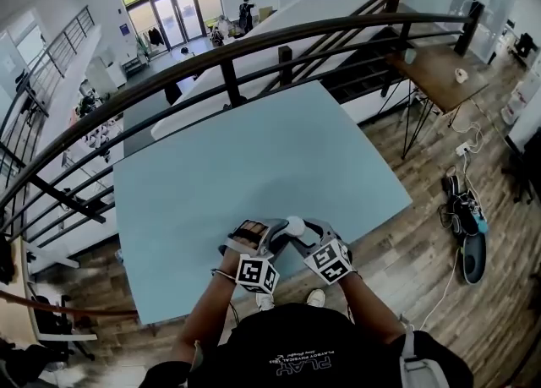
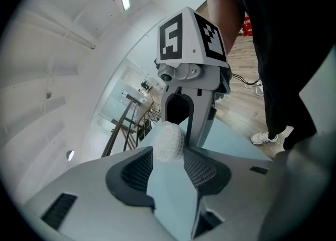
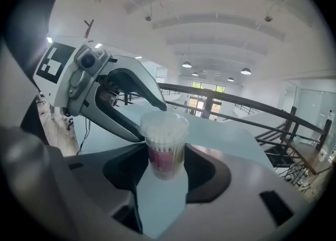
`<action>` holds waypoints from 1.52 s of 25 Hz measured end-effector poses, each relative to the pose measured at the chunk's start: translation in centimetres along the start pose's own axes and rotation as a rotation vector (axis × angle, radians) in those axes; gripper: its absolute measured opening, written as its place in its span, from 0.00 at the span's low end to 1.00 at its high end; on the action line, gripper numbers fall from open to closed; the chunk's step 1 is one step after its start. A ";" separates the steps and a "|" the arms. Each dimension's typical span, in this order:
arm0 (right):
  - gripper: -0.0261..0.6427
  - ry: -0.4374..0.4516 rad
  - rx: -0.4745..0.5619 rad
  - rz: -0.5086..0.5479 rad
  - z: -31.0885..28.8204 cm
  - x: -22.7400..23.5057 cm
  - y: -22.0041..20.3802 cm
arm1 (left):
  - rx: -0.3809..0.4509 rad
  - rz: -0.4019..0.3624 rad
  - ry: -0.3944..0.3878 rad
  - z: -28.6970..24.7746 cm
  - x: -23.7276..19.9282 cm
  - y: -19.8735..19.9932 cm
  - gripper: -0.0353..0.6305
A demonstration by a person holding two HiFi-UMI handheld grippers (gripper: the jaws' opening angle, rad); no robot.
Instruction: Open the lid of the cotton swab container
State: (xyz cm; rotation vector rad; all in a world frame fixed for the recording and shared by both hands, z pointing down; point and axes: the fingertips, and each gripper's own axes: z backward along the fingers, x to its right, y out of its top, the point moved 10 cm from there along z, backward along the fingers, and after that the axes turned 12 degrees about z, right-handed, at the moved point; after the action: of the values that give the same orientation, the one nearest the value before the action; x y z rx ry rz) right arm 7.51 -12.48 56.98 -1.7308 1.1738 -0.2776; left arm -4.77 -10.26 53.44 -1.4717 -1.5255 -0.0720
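- The left tongs (image 1: 277, 234) and right tongs (image 1: 306, 230) meet nose to nose over the near edge of the pale blue rectangular bench (image 1: 254, 166), just in front of the person.
- The clear round plastic cotton swab container with a pinkish label (image 3: 166, 150) sits between the two tongs. In the head view it is only a small pale knob where their tips meet.
- Right tongs: the jaws stand fairly wide. Their dark ribbed pads (image 3: 202, 174) press on either side of the container's lower, labelled body, which stands upright between them in the right gripper view.
- White swab heads fill the upper part of the container under its clear lid (image 3: 164, 120), which is on.
- Left tongs: the jaws are spread wide. Their grey fingers reach in from the opposite side and flank the lid end.
- In the left gripper view a white, textured rounded end pokes up between the very tips of the dark pads (image 2: 137, 170) and appears to touch both.
- Whether the container's base rests on the bench I cannot tell.
- Each of the tongs carries a white cube with black square markers (image 1: 257, 274).
- Beyond the bench's far edge runs a dark metal railing (image 1: 228, 73), and to the right there is brown wood flooring (image 1: 423, 234).
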 end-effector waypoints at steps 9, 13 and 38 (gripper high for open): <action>0.37 0.009 -0.006 0.028 0.0 0.0 -0.1 | 0.000 0.020 -0.010 0.1 -0.3 0.0 0.33; 0.37 0.010 -0.023 0.036 -0.1 -0.1 -0.3 | 0.001 0.028 -0.015 0.3 -0.2 0.0 0.33; 0.37 0.059 -0.020 0.042 -0.2 -2.1 -0.6 | 0.099 0.170 0.099 1.1 -3.3 0.7 0.29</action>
State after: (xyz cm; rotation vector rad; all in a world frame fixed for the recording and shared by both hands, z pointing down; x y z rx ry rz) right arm 6.65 -10.93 58.26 -1.7230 1.2583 -0.2939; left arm -5.55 -11.83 50.37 -1.4909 -1.3021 0.0315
